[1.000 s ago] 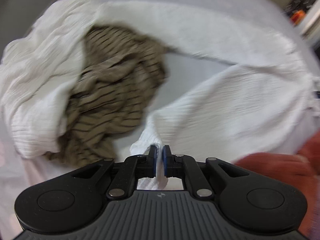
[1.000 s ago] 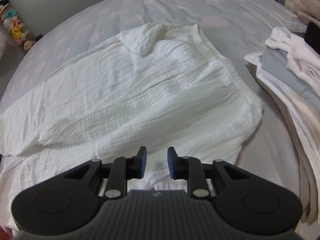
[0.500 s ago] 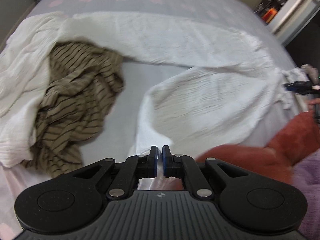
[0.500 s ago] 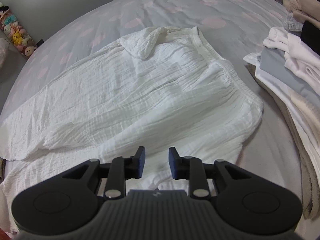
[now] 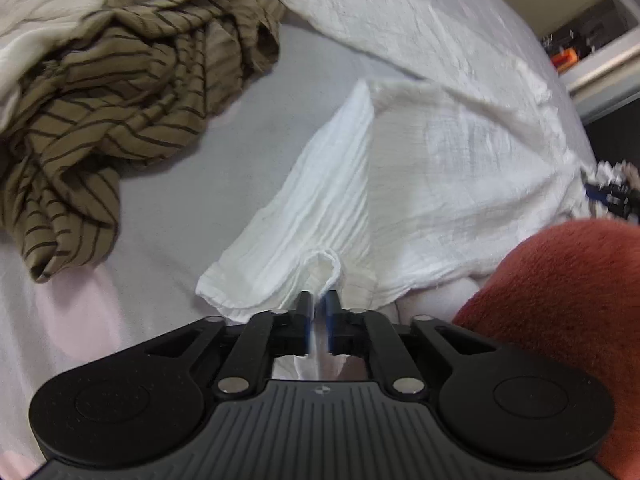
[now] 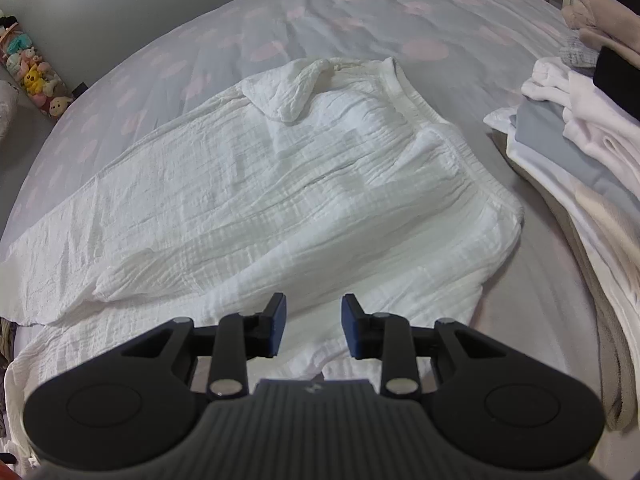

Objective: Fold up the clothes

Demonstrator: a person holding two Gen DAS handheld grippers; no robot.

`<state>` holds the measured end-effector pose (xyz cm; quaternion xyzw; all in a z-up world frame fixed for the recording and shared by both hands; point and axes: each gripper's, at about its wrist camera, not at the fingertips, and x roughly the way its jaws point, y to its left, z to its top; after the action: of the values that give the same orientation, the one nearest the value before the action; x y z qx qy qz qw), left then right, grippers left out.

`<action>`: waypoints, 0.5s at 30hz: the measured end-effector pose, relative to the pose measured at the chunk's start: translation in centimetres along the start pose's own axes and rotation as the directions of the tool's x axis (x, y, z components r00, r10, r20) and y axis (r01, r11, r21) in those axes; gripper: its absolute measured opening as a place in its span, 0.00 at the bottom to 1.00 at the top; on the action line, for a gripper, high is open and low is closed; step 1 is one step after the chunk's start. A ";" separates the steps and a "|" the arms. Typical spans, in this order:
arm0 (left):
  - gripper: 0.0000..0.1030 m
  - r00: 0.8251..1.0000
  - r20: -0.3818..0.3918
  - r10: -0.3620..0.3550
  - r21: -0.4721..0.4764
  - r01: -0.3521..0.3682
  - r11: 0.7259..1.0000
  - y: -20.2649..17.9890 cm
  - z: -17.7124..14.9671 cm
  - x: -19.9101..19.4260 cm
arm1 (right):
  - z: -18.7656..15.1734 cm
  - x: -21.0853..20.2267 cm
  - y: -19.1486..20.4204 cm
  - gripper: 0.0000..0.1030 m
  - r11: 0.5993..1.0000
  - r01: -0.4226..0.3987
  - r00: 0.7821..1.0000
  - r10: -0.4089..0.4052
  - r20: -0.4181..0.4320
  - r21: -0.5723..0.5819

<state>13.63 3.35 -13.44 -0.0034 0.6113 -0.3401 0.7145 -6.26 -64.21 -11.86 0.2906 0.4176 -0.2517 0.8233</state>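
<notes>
White crinkled trousers (image 6: 304,196) lie spread across the bed, waistband toward the right in the right wrist view. In the left wrist view one white leg (image 5: 400,184) runs from my left gripper (image 5: 318,306), which is shut on its hem edge and holds it low over the sheet. My right gripper (image 6: 312,316) is open and empty just above the near part of the trousers. It also shows at the far right edge of the left wrist view (image 5: 612,196).
A crumpled brown striped garment (image 5: 120,92) lies left of the held leg. A stack of folded clothes (image 6: 580,160) sits on the bed's right side. A red sleeve (image 5: 568,300) is close on the right. Plush toys (image 6: 32,76) line the far left.
My left gripper has pulled the leg hem toward the near side, so the leg now lies straighter and closer. My right gripper's jaws have opened wider.
</notes>
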 end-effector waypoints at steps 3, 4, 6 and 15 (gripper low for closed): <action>0.50 0.996 0.084 0.035 -0.012 -0.034 0.999 0.4 0.2 -2.0 | 0.1 0.2 0.0 0.34 1.000 0.005 1.000 -0.005 -0.008 0.000; 0.50 0.992 0.112 0.057 -0.024 -0.055 0.998 0.7 0.3 -2.6 | 0.1 0.3 0.1 0.34 1.000 0.009 1.000 -0.009 -0.012 -0.002; 0.50 0.984 0.152 0.097 -0.072 -0.087 0.994 1.6 0.5 -3.2 | 0.1 0.5 0.2 0.34 1.000 0.015 1.000 -0.016 -0.017 -0.009; 0.41 0.980 0.063 0.187 -0.175 -0.173 0.969 3.6 -0.2 1.3 | -0.1 0.2 0.1 0.36 1.000 0.019 1.000 -0.019 -0.003 -0.009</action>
<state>15.21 5.56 -16.10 -0.0217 0.6070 -0.2205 0.7632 -6.13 -64.10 -11.99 0.2836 0.4228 -0.2572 0.8214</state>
